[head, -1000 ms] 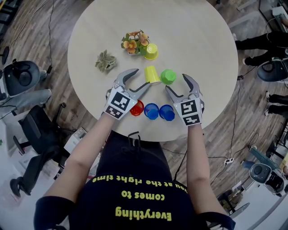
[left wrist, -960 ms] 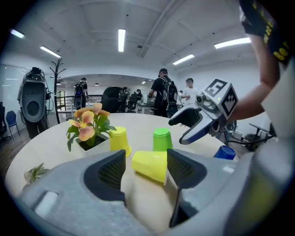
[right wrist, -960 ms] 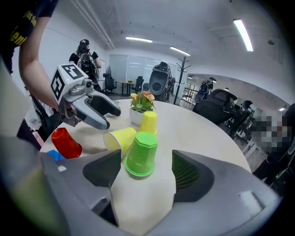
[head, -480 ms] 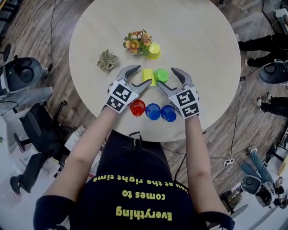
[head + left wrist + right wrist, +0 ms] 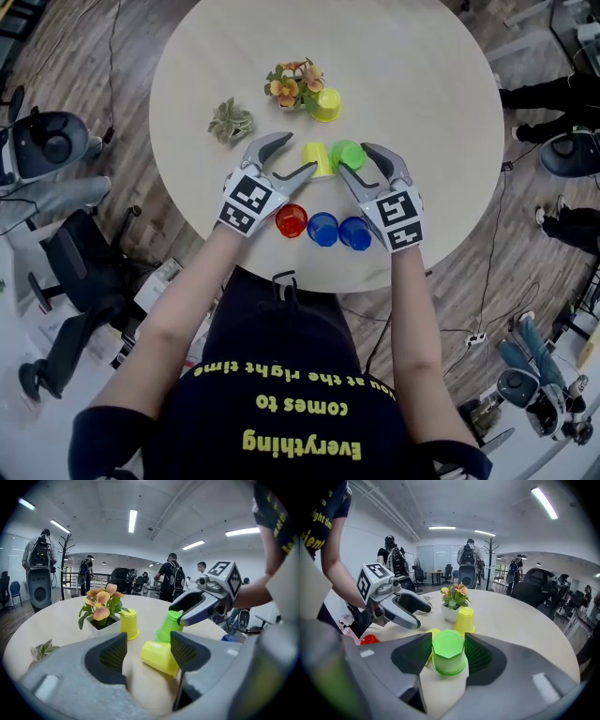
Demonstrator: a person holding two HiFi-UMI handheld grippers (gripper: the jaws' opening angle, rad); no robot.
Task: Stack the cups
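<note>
A green cup (image 5: 348, 153) stands upside down on the round table (image 5: 422, 112). My right gripper (image 5: 352, 159) is around it and its jaws are closing. In the right gripper view the green cup (image 5: 448, 652) fills the gap and both pads touch its sides. A yellow cup (image 5: 319, 157) lies on its side just left of it. My left gripper (image 5: 301, 153) is open, with that yellow cup (image 5: 159, 657) lying between its jaws, close to the right pad. A second yellow cup (image 5: 326, 104) stands upside down by the flowers.
A red cup (image 5: 292, 220) and two blue cups (image 5: 322, 229) stand in a row near the table's front edge. A flower pot (image 5: 292, 82) and a small succulent (image 5: 230, 122) sit further back. Office chairs and people surround the table.
Both grippers moved forward to the yellow and green cups. The right gripper's jaws narrowed around the green cup.
</note>
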